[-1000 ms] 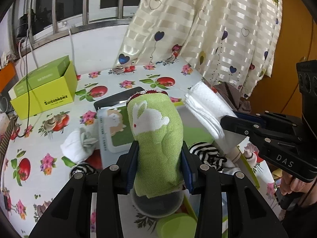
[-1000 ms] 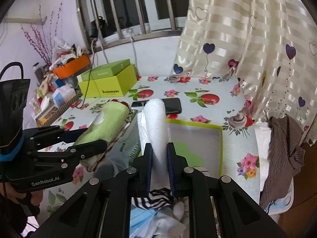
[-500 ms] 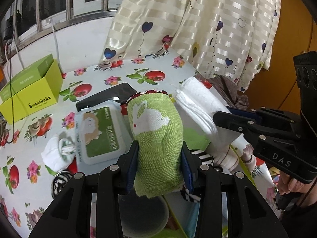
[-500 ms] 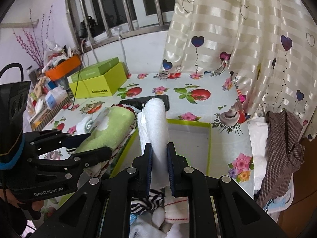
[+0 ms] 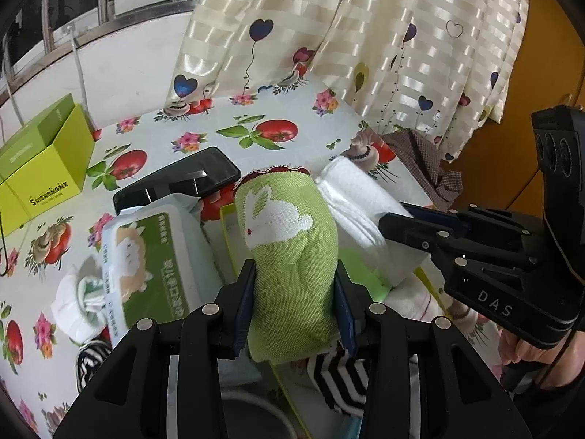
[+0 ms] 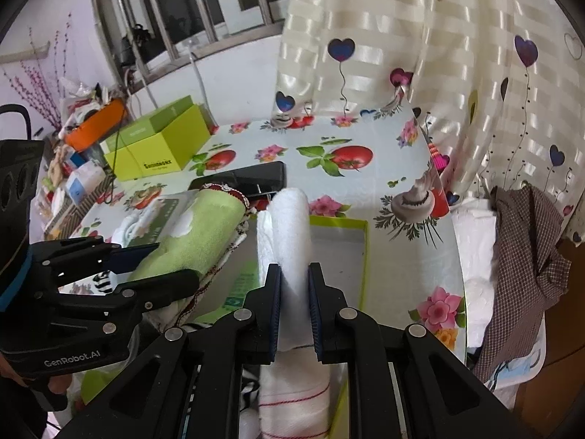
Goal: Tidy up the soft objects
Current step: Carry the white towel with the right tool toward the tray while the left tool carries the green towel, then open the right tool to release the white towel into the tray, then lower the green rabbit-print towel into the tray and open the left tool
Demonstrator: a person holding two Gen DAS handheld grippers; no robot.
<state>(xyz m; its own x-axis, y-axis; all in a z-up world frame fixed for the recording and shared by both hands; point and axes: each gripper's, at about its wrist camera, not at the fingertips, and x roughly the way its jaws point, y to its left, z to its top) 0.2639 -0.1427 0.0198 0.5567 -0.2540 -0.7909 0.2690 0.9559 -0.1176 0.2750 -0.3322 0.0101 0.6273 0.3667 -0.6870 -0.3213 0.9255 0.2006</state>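
Note:
My left gripper [image 5: 294, 274] is shut on a rolled green towel with a white rabbit [image 5: 289, 234], held above the near-left part of a lime-edged tray [image 6: 362, 241]. My right gripper [image 6: 294, 278] is shut on a rolled white towel [image 6: 289, 226], held over the same tray. The two rolls sit side by side, the white towel [image 5: 358, 201] to the right of the green one [image 6: 197, 234]. Black-and-white striped cloth [image 5: 340, 373] and a white cloth with red lines [image 6: 292, 395] lie in the tray below.
A wet-wipes pack [image 5: 146, 256], a black phone [image 5: 179, 183], a white sock bundle [image 5: 76, 300] and a lime box [image 5: 40, 161] lie on the flowered tablecloth. A curtain [image 6: 438, 55] hangs behind. Checked cloth [image 6: 523, 274] lies off the table's right edge.
Both grippers have moved forward and right over the table with their rolls; the tray now lies under them and the wipes pack has slid left in view. Both grips are unchanged.

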